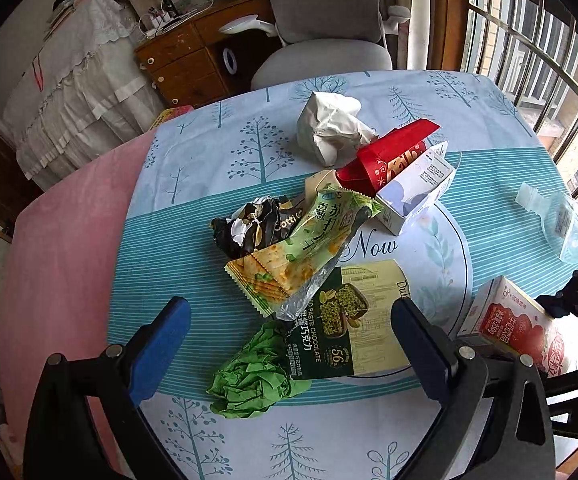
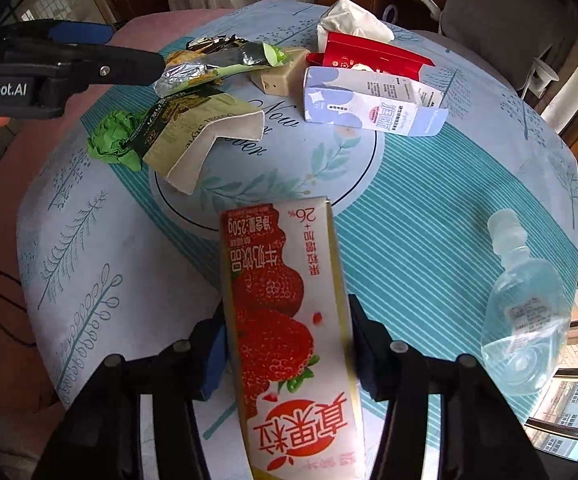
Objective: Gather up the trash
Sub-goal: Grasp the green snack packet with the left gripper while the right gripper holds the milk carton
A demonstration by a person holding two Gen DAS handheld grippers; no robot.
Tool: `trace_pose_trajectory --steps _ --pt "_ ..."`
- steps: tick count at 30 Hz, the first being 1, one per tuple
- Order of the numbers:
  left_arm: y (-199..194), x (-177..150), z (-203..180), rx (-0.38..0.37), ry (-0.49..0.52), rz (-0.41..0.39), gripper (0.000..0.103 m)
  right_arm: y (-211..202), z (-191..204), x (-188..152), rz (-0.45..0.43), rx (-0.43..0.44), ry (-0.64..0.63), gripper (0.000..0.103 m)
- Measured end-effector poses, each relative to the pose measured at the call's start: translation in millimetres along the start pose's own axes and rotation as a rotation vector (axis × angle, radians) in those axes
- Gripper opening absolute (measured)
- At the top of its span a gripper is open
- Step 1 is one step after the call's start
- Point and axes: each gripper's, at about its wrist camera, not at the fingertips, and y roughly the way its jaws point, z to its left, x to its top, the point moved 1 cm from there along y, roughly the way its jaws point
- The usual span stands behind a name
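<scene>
Tree-print cloth covers my surface [image 1: 209,152]. Right tongs [image 2: 285,344] pinch the strawberry milk carton [image 2: 285,320]; left tongs [image 1: 289,344] spread, chocolate wrapper [image 1: 361,320] between them. Next I'd bin the carton.

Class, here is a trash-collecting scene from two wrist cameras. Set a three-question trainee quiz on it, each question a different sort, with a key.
1. True or false: the right gripper is shut on the strawberry milk carton.
2. What lies between the left gripper fingers: A green paper ball, B clear bottle, C white tissue wad?
3. Fill in: the left gripper is ____.

Key: 1 true; 2 A; 3 open.
</scene>
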Motion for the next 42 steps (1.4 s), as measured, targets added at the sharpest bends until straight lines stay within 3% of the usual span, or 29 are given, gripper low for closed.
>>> trace_pose_trajectory --steps 5,11,17,19,30,42 --pt "28 26 -13 0.046 0.023 0.046 0.096 -12 -34 15 -0.059 0.066 0.156 0.053" --pt "64 44 -20 0.062 0.018 0.138 0.080 -14 -48 26 -0.088 0.118 0.221 0.053" --pt "80 47 -22 0.055 0.032 0.181 0.039 -5 -47 24 -0.075 0.137 0.237 0.053" --pt "80 46 -21 0.045 0.033 0.183 0.015 -4 -47 22 -0.076 0.142 0.245 0.053" --pt "27 38 14 -0.093 -0.099 0.102 0.009 -21 -47 19 -0.121 0.164 0.334 0.053" --pt "-70 -11 53 -0.303 -0.245 -0.012 0.009 -52 -20 7 -0.182 0.157 0.424 0.053"
